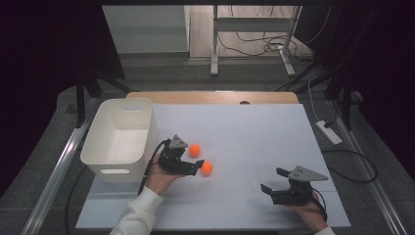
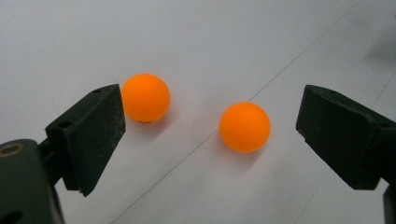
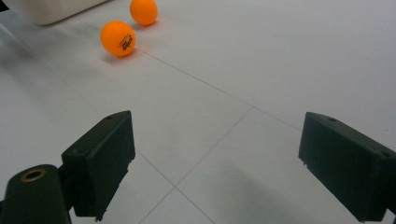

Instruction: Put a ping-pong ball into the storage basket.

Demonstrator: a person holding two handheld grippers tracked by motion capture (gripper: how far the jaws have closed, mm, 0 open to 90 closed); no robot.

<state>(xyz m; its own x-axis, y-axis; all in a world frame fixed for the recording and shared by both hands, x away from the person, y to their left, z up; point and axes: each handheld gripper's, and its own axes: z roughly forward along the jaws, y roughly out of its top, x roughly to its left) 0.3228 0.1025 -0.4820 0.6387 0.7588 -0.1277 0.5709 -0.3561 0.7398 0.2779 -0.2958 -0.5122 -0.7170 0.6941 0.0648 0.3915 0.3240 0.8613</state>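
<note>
Jaws of the left gripper (image 2: 210,135) spread wide around 2 orange balls (image 2: 244,126) at the worktop's (image 1: 254,132) 9 o'clock; right gripper (image 1: 275,180) likewise released. Balls look light, slippery; grip across the middle.

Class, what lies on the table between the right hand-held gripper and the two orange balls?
Nothing: in the high view, bare white table separates the right hand-held gripper from the orange balls.
</note>
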